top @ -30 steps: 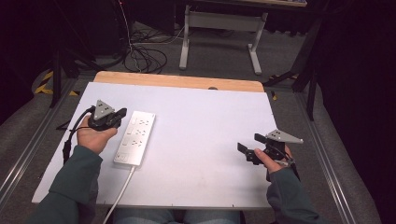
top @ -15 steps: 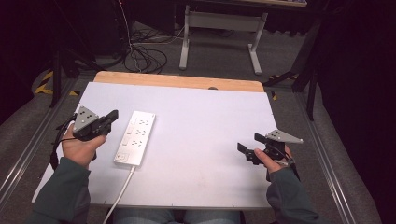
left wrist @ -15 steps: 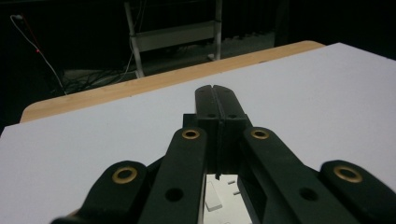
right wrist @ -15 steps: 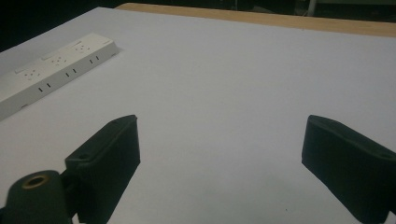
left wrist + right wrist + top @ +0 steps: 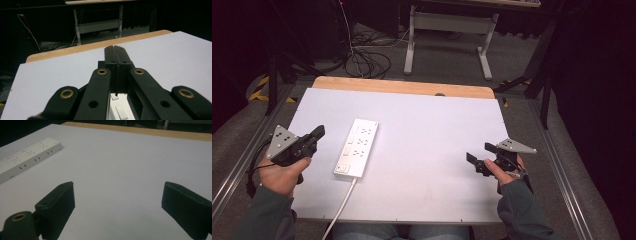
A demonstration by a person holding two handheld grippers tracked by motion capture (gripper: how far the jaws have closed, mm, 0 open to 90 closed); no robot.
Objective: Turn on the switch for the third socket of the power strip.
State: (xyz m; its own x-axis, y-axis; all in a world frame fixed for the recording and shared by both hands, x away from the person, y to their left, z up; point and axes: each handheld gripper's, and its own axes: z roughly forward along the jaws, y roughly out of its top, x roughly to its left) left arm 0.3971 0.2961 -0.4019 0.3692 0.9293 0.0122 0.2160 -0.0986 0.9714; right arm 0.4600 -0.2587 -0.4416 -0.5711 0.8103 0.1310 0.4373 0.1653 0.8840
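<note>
White power strip flat on the table's left half, cord trailing nearward

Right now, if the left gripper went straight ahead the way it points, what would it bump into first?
Probably the power strip. In the high view the left gripper, jaws shut, points toward the strip's far end, though it may sit high enough to pass over it.

White power strip left of centre, bare table between grippers
</note>
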